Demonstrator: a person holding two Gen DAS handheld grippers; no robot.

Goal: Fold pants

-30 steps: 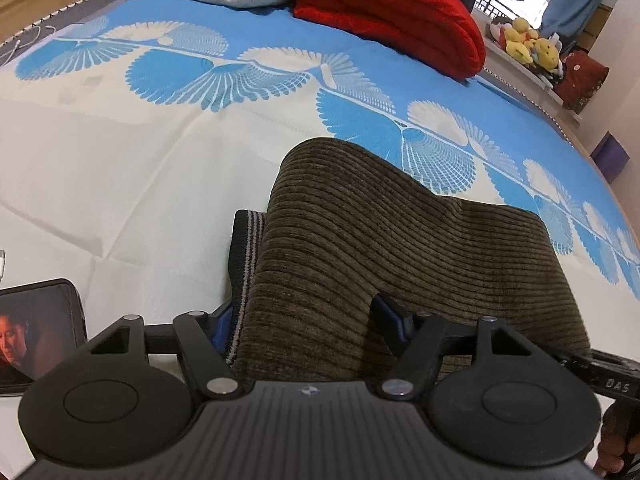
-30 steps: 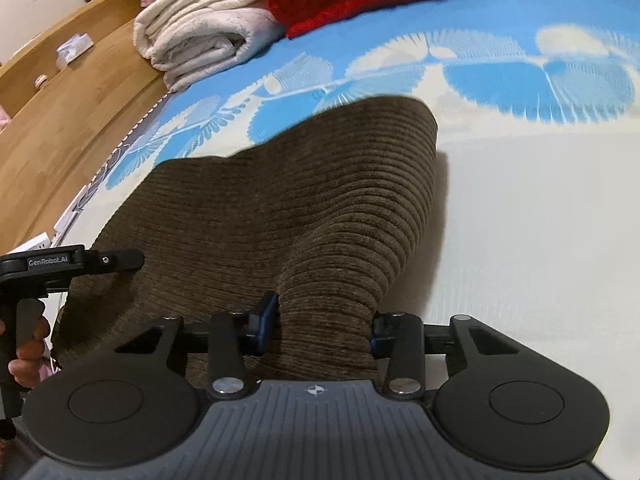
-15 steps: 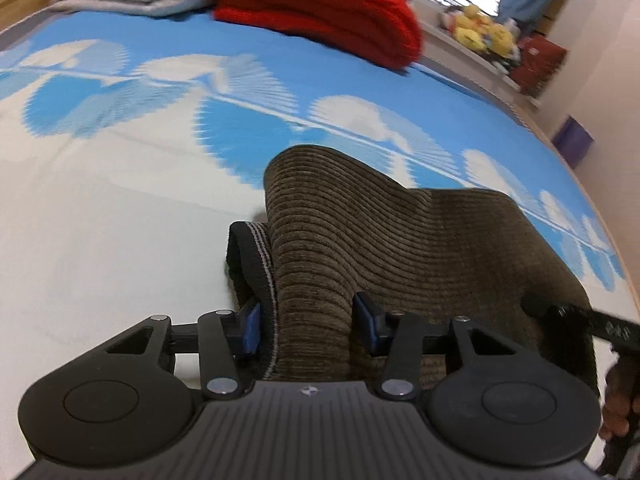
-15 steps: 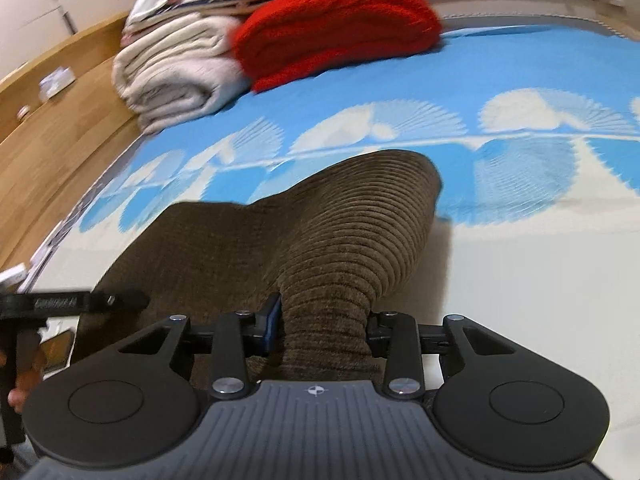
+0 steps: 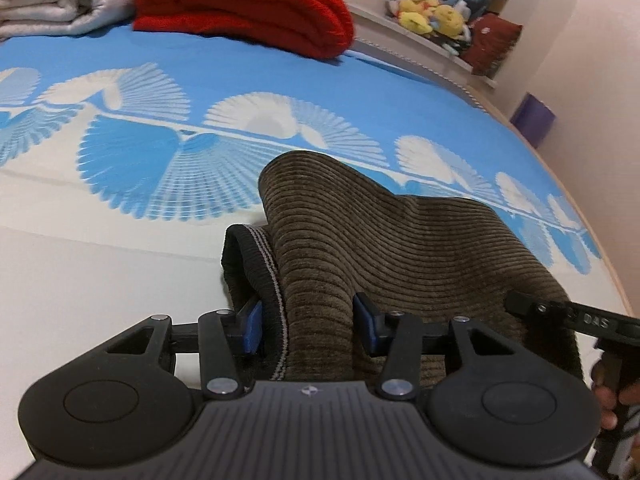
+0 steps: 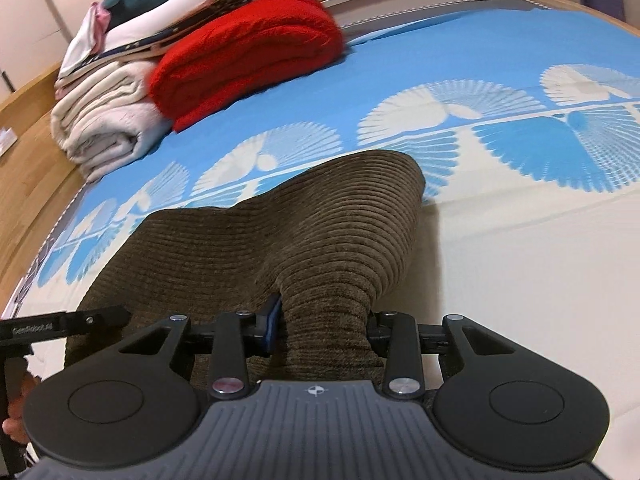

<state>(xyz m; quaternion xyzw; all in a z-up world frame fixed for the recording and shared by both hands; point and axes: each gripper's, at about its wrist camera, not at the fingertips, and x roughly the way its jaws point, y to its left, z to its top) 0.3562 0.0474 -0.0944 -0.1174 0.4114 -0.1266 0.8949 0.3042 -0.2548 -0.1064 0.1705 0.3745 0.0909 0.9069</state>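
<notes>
Two grippers, one lettered "GenRobot.AI", clamped bunched brown corduroy pants [image 5: 400, 248]: left gripper [image 5: 308, 326], having just closed, and right gripper [image 6: 322, 326].

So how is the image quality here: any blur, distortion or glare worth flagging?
Left wrist view: sharp brown corduroy pants, motion-smeared folded red blanket, fisheye-bent bed edge. Right wrist view: crisp corduroy ribs, smeared blanket, soft shadow right of the pants, no glare.
</notes>
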